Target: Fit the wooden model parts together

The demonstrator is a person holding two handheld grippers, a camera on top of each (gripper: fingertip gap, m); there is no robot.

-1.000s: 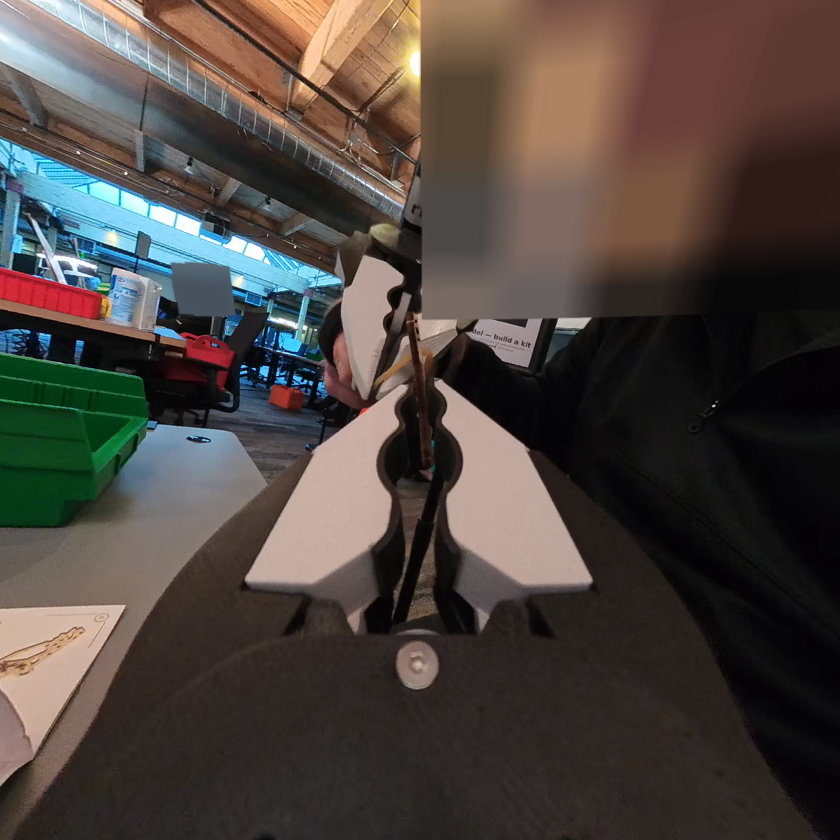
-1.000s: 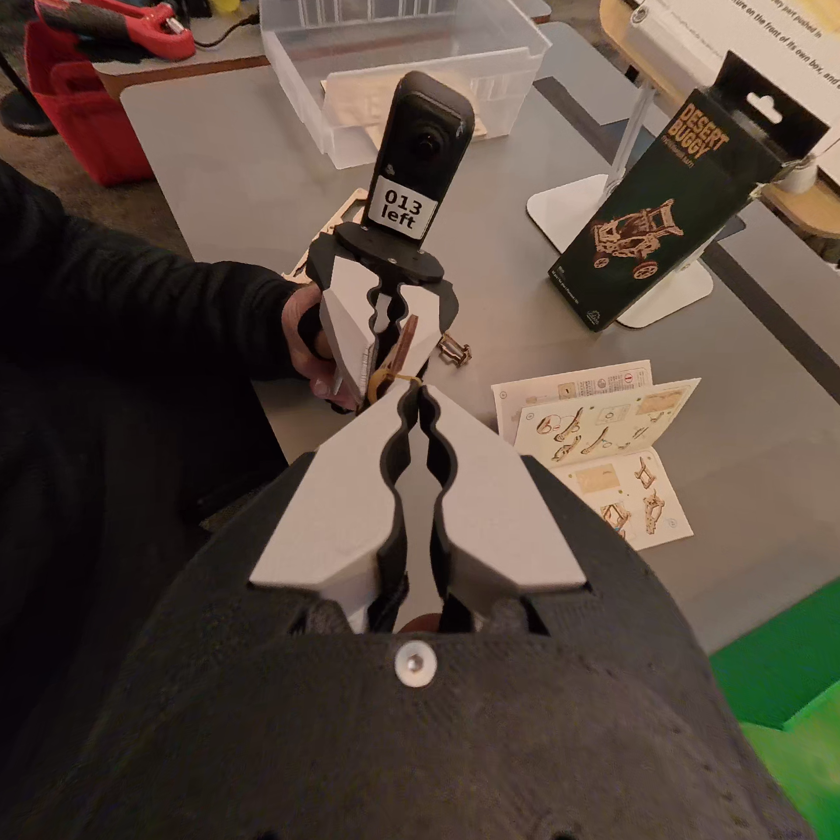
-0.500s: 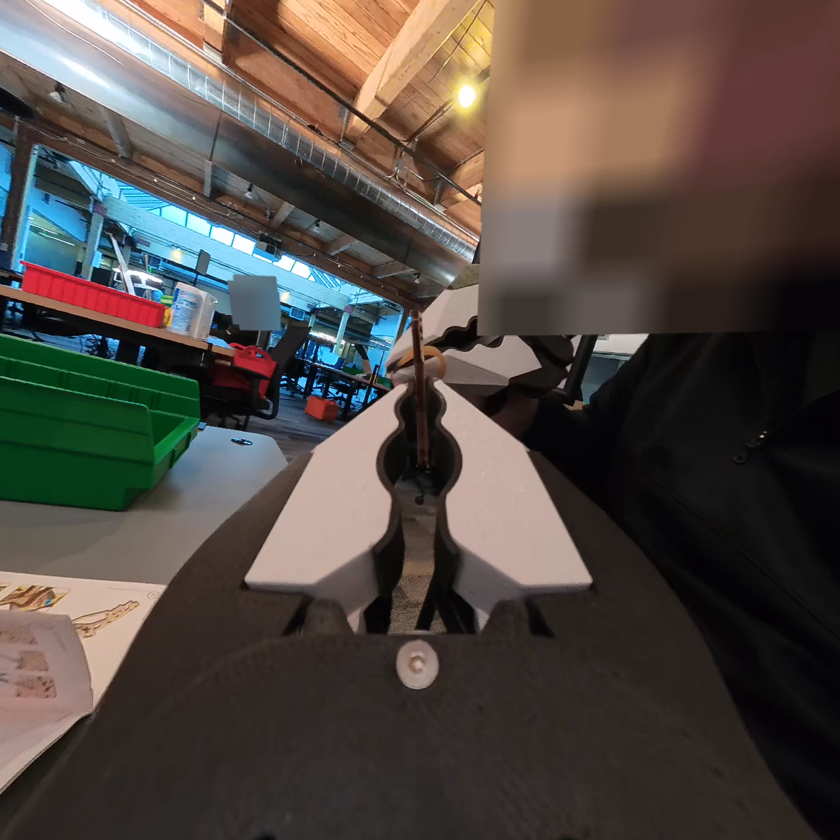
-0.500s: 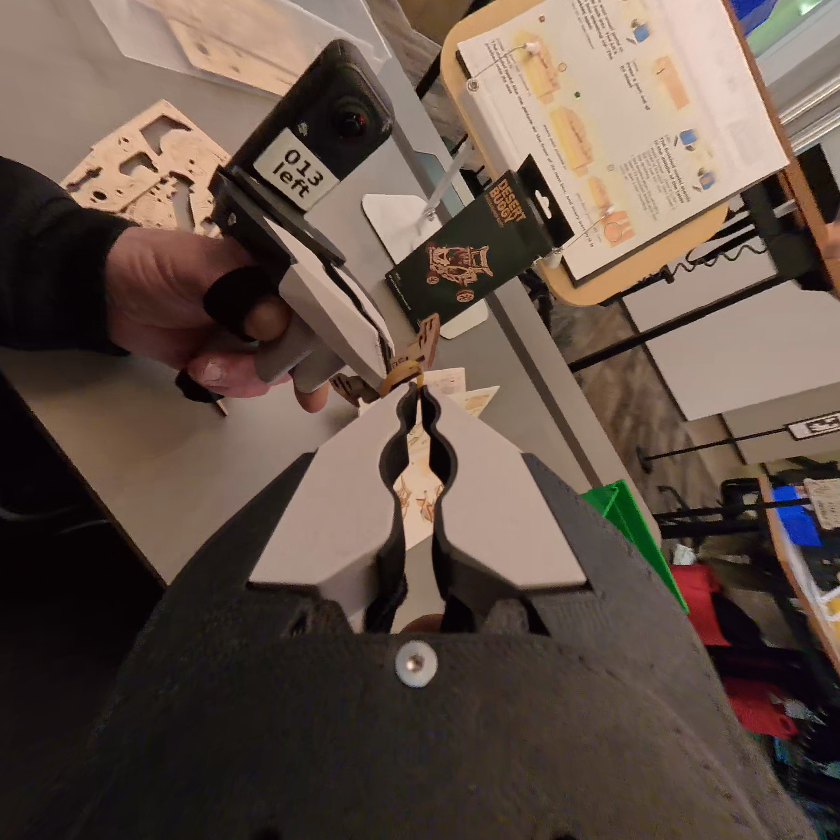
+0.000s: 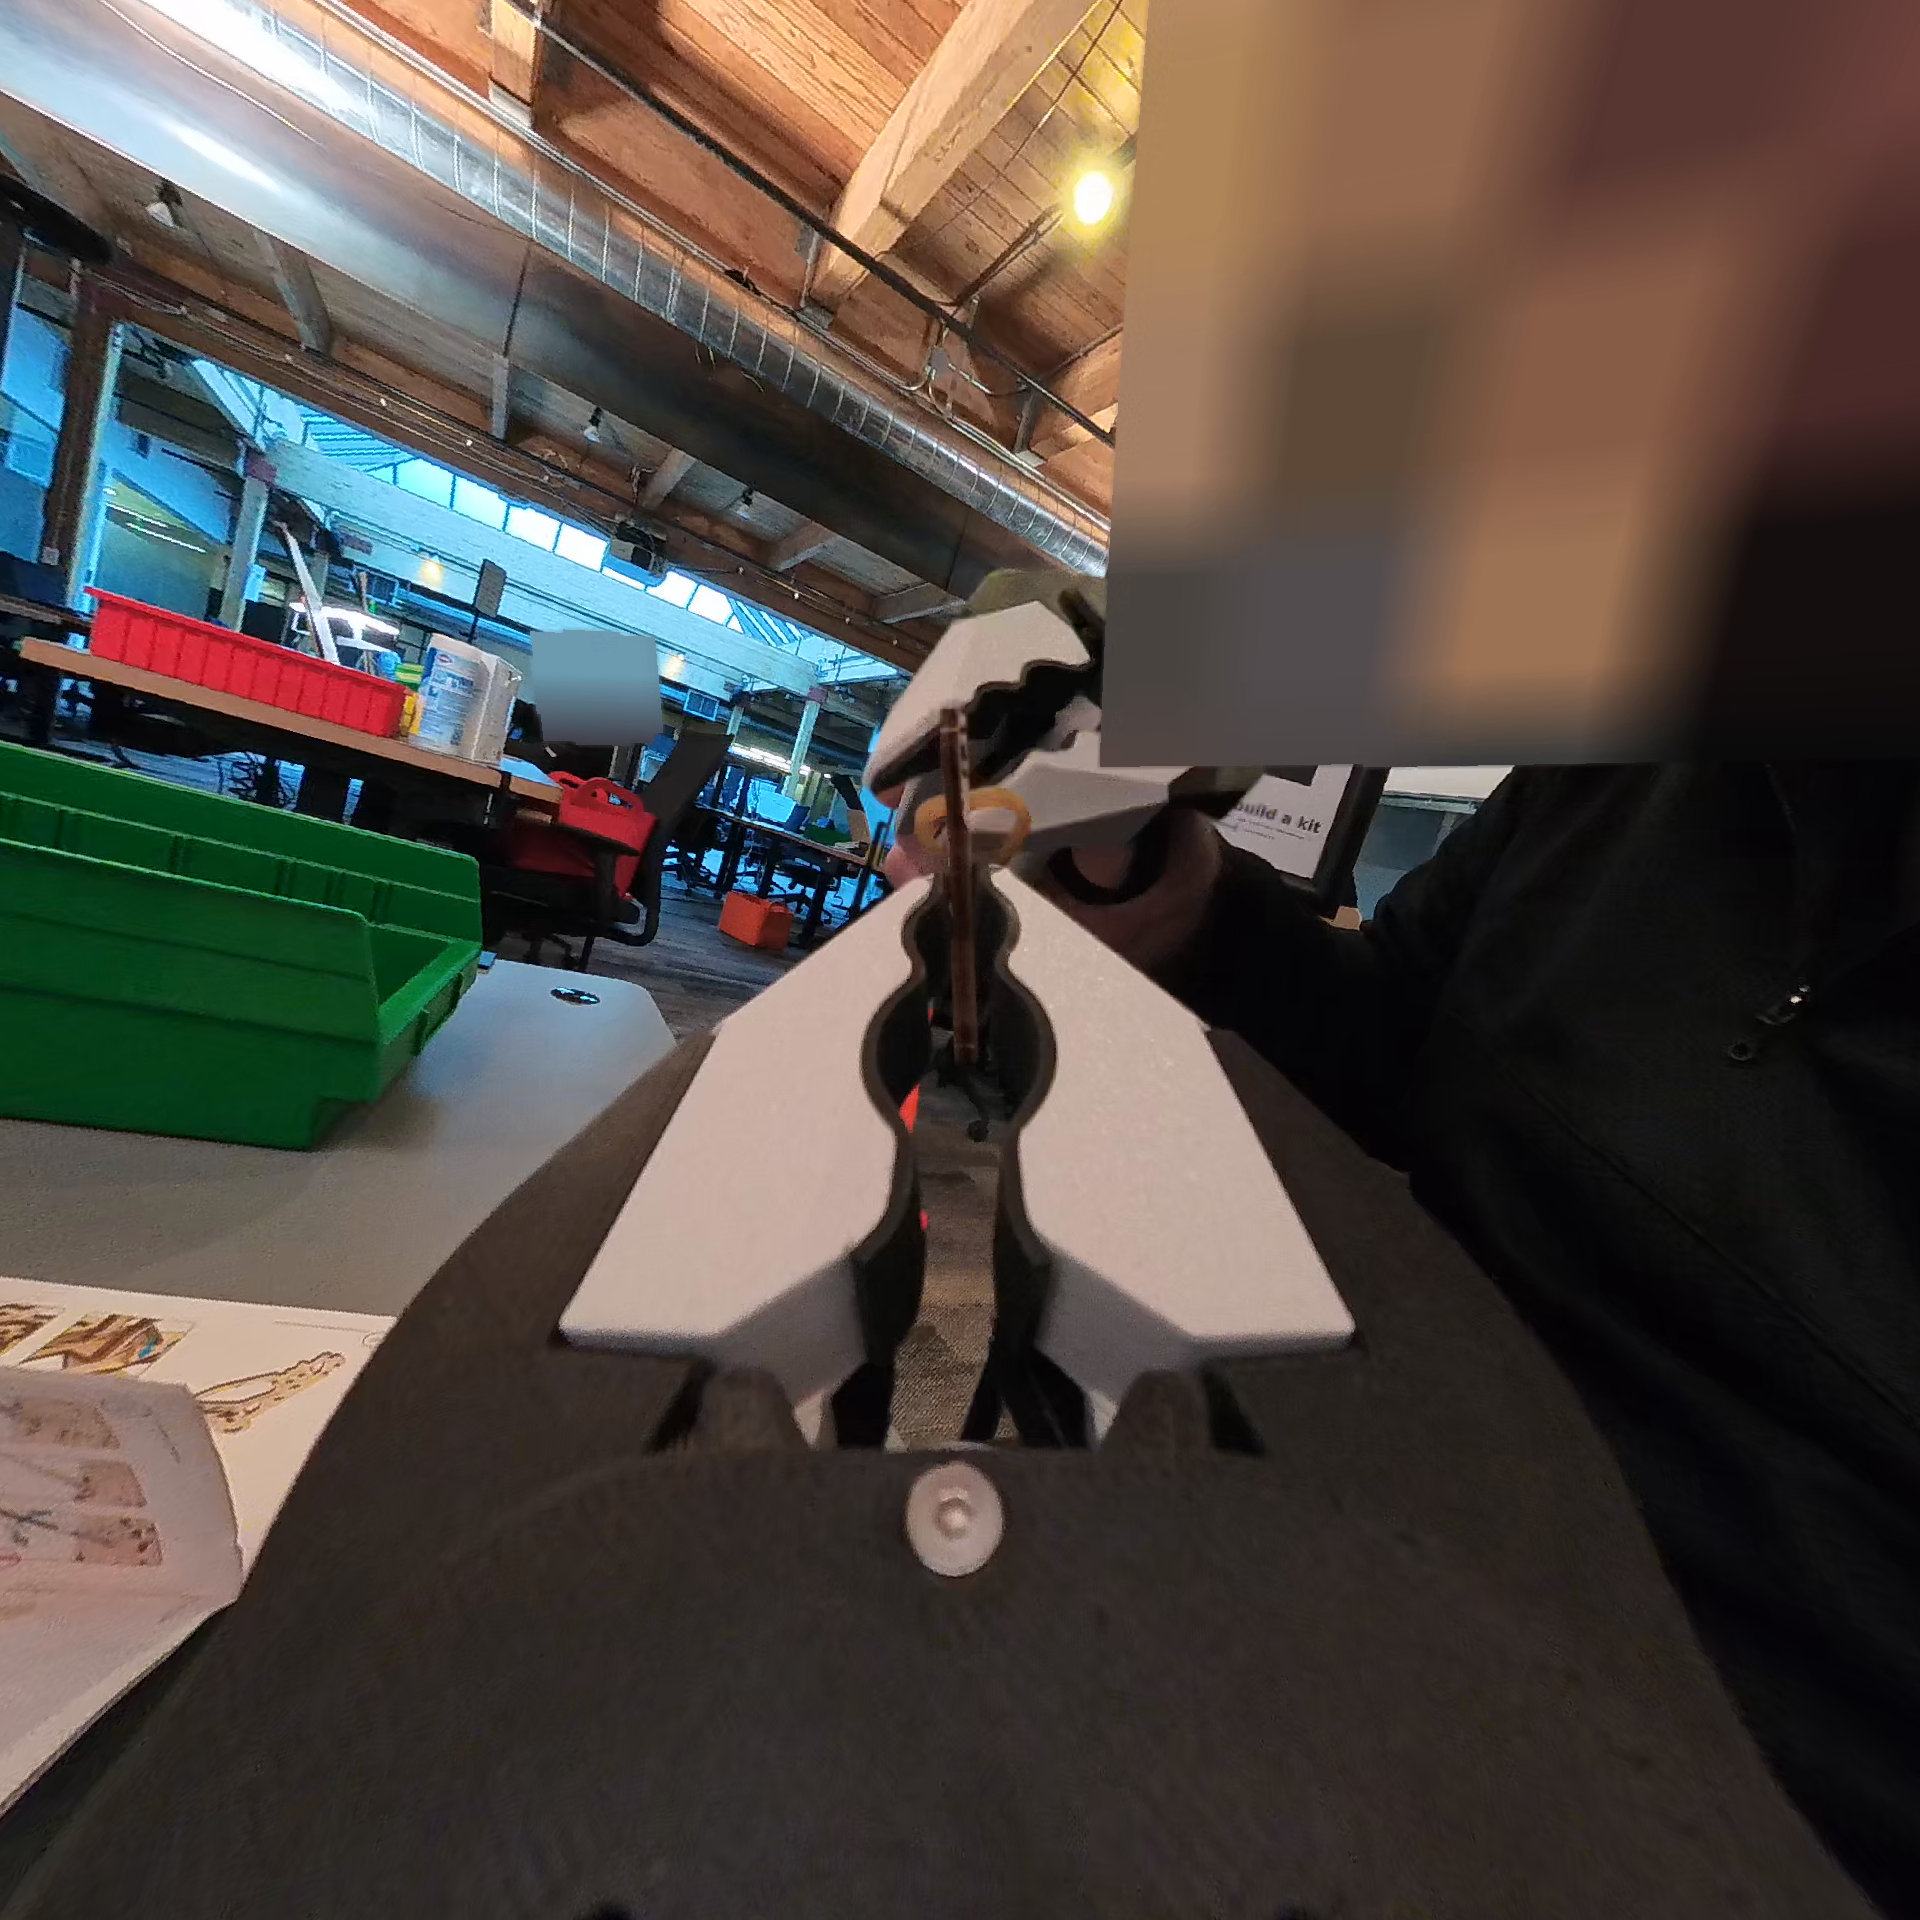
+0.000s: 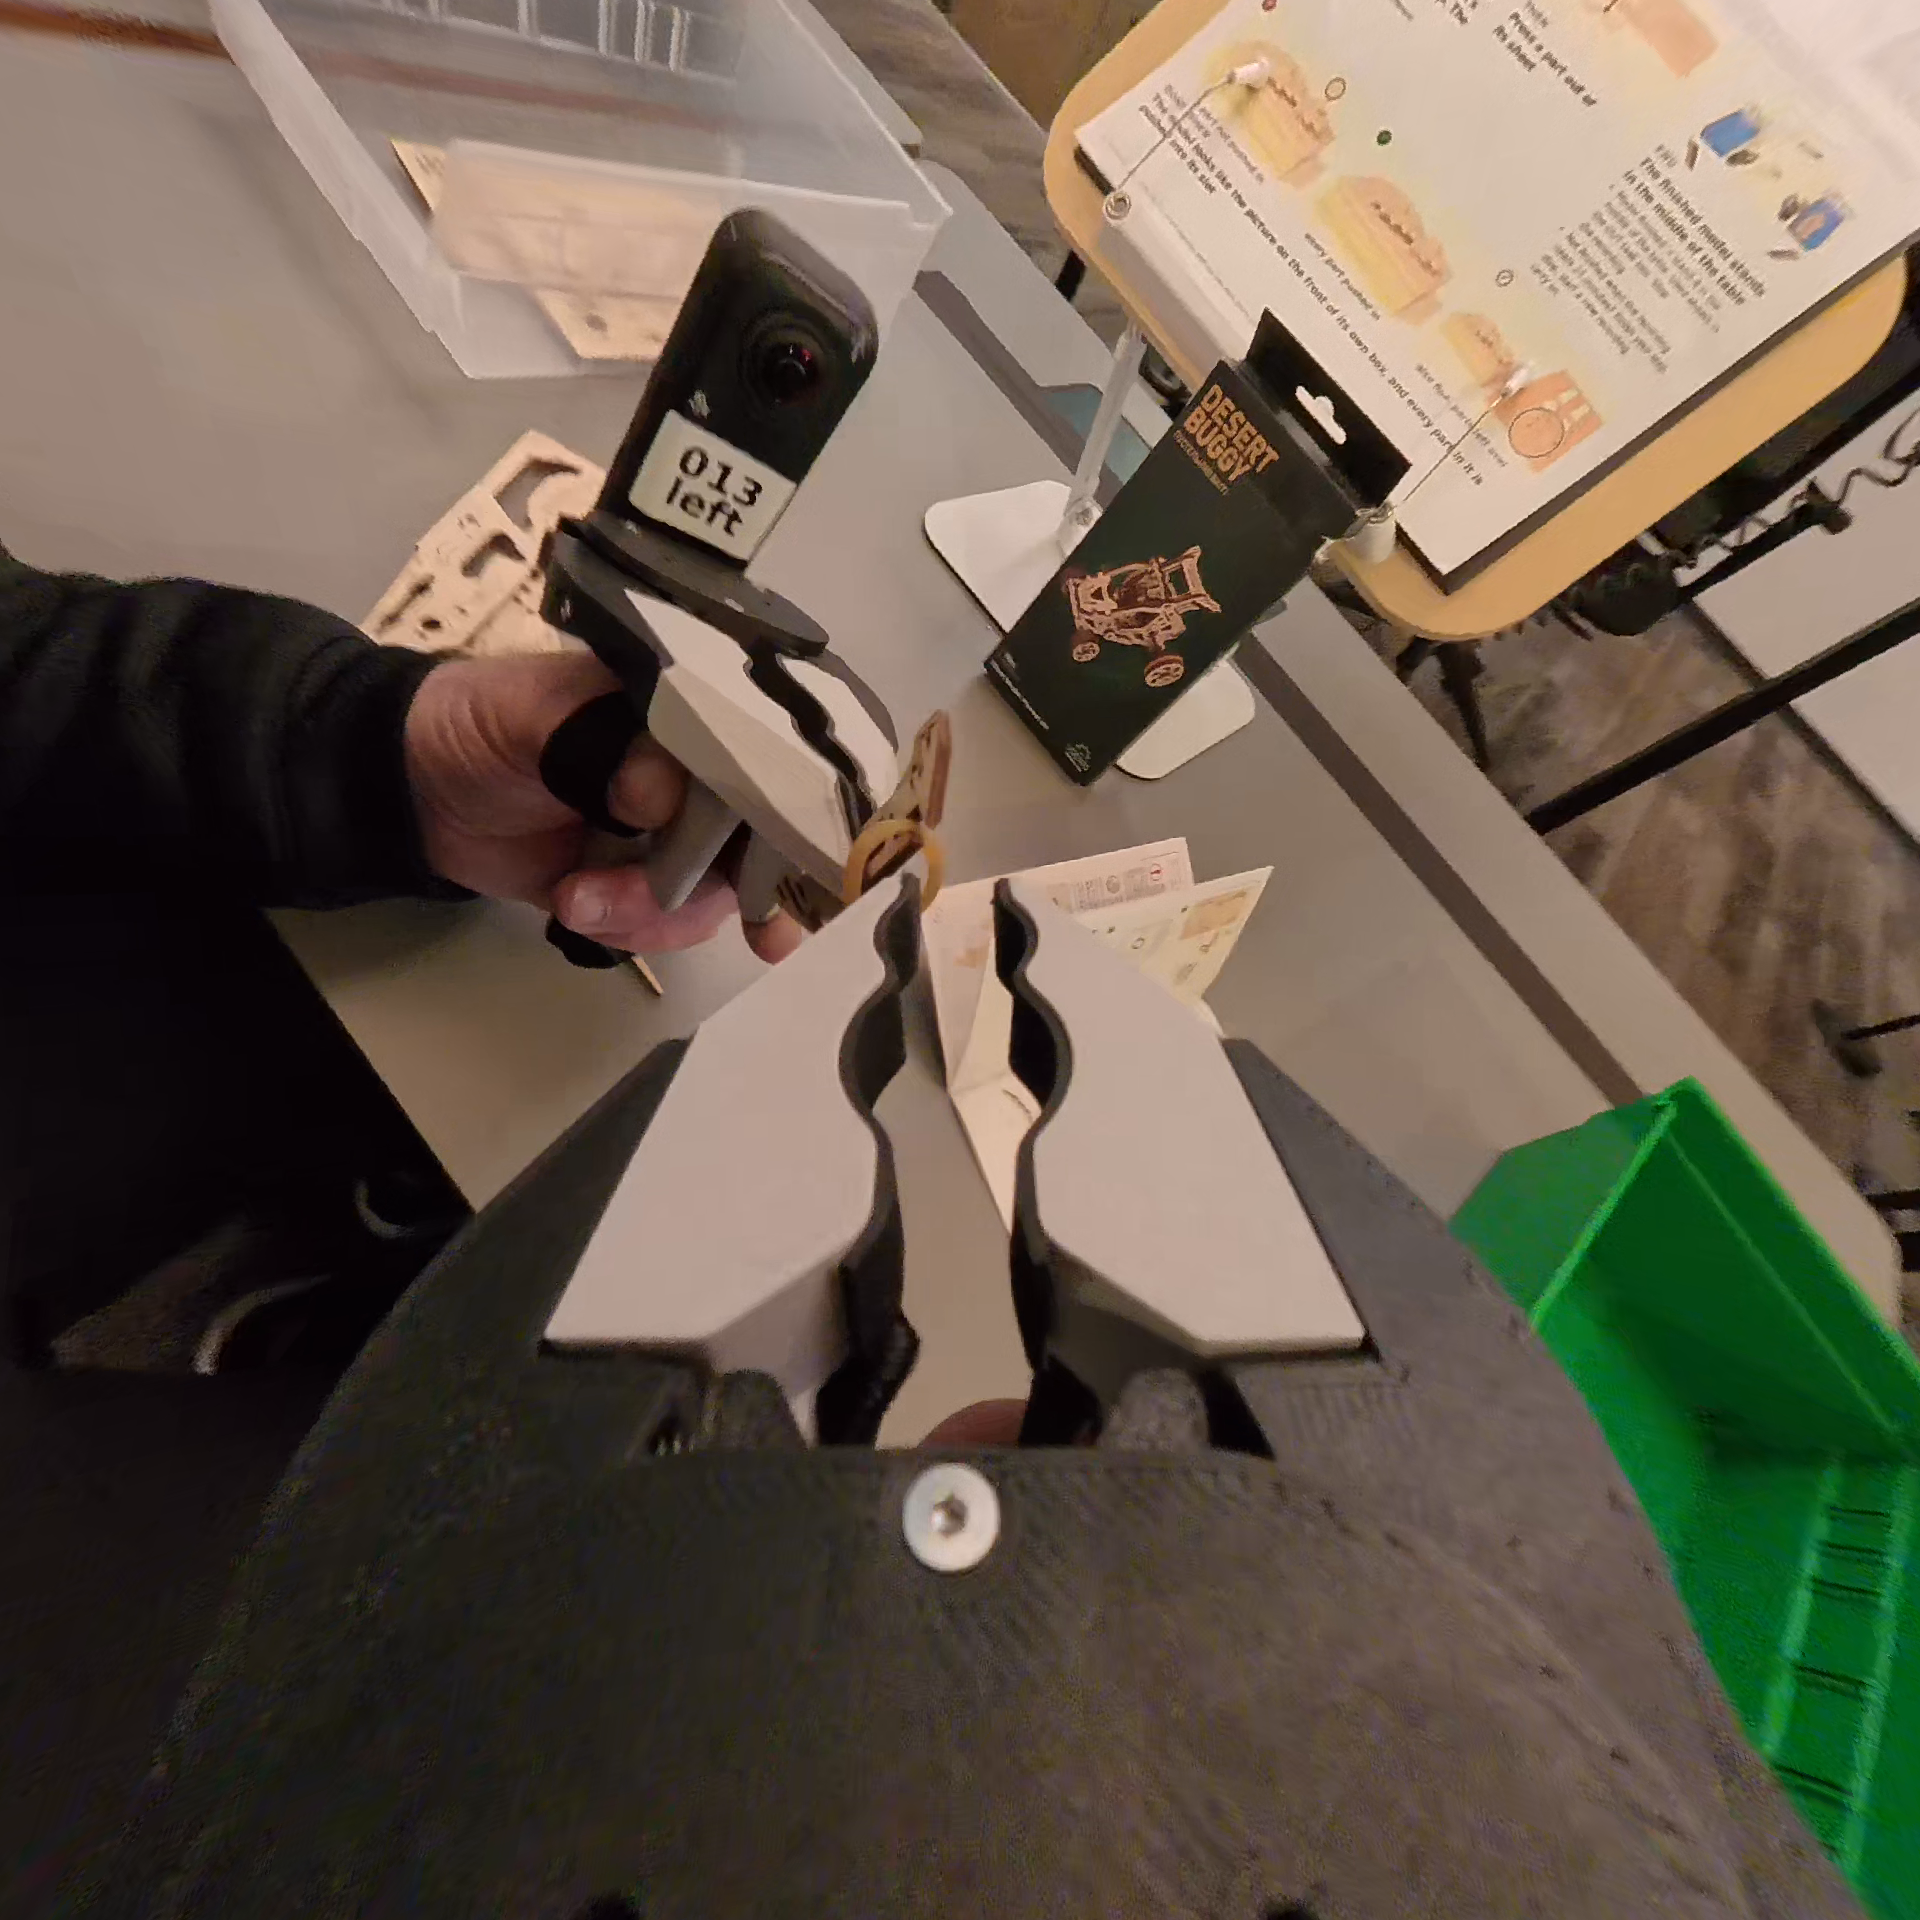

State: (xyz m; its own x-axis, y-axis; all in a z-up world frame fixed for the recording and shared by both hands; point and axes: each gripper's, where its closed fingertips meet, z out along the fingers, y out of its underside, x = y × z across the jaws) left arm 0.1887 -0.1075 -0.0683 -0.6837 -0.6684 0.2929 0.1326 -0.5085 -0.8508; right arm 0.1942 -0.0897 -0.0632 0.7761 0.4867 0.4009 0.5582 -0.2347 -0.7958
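The flat wooden model part [image 5: 958,935] stands edge-on and upright between the pads of your left gripper [image 5: 958,894], which are pressed together on it; in your right wrist view the same wooden model part [image 6: 920,774] juts out of the left gripper [image 6: 868,821] toward two o'clock, held up off the grey table [image 6: 312,343]. A yellowish rubber band [image 6: 894,857] is looped around the part at the fingertips, and it touches the tip of your right gripper's left finger [image 6: 902,914]. Your right gripper [image 6: 954,904] is spread, with only the instruction leaflet [image 6: 1132,914] on the table showing in the gap between its pads. Your left hand [image 6: 520,769] grips the tool's handle at nine o'clock of that view. Beyond the part, at one o'clock, a dark kit box [image 6: 1195,582] leans on a white stand [image 6: 997,530], and an instruction board [image 6: 1455,208] sits farther up. At eleven o'clock lie a punched-out wooden sheet [image 6: 478,561] and a clear plastic bin [image 6: 582,177]. A green bin [image 6: 1704,1351] sits at four o'clock.
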